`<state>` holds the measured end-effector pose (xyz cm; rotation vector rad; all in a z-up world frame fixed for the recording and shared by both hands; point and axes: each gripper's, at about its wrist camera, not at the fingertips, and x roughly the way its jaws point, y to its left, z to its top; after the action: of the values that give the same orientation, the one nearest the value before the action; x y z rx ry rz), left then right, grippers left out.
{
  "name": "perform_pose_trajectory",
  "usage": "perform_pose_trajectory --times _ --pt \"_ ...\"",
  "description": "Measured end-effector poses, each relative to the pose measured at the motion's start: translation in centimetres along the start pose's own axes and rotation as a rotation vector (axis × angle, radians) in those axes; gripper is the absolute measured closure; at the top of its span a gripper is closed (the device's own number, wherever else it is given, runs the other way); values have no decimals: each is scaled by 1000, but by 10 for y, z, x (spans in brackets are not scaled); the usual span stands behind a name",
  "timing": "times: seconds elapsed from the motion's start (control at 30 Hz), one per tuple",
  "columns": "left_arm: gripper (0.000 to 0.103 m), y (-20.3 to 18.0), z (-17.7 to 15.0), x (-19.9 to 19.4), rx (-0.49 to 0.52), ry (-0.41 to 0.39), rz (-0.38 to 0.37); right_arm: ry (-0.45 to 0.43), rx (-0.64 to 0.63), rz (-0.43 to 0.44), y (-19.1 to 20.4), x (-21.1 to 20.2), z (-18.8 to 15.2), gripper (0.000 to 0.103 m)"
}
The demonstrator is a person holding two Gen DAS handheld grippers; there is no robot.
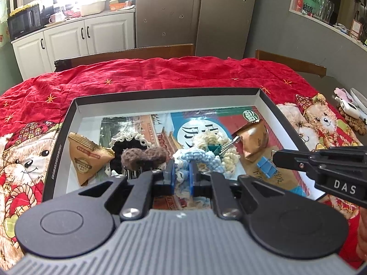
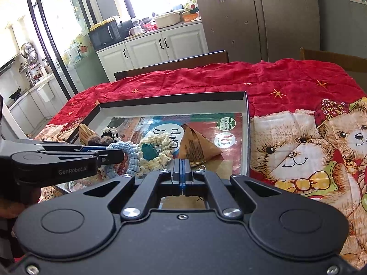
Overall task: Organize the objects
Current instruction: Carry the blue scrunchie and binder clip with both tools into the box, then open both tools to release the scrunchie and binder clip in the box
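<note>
Support: a table draped in a wrinkled red quilted cloth (image 1: pixel 160 73) with small gold stars and printed teddy bears along its near edges.
Bare part: a dark strip of tabletop (image 1: pixel 330 84) shows at the far right, beyond the cloth.
On the cloth: a shallow rectangular black cardboard box lid with a white inside (image 1: pixel 75 110), lying open side up.
On the bare strip: a round brown woven coaster (image 1: pixel 356 123) carrying a small white object, too small to tell.
</note>
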<state>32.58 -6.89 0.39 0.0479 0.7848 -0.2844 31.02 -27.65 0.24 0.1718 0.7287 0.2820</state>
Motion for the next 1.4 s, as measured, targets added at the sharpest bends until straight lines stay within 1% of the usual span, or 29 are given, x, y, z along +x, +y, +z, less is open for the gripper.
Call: perform_pose_trajectory --times 0.67,0.7,0.77,0.8,0.93,0.97,1.03,1.13,1.3,1.33,1.4 --pt "87 0 -3 7 4 19 7 13 20 -14 -9 7 -1 101" --pt "86 0 -3 7 4 18 8 14 21 -15 -10 7 -1 101" --pt "76 -1 -3 7 5 16 6 17 20 -18 -10 8 -1 98" --pt "66 -1 -3 6 6 15 3 16 19 -22 -10 9 -1 96" --pt "62 -3 -3 1 23 0 4 13 21 -28 -10 8 -2 85" --pt "61 -4 -2 0 24 -3 4 10 21 -30 -10 7 -2 83" --pt "54 -5 -2 -2 23 -7 -1 3 19 -36 -10 5 -2 81" --pt "45 -6 -2 -7 25 -19 -1 -9 14 -43 -8 1 -1 79" --pt "41 -11 -2 -16 43 -37 -6 -25 6 -49 -4 -8 -1 78" --pt "40 -12 -1 -19 47 -43 -6 -30 1 -52 -3 -10 -1 73" --pt "38 -13 -1 -25 55 -57 -3 -38 -17 -61 1 -14 -1 70"
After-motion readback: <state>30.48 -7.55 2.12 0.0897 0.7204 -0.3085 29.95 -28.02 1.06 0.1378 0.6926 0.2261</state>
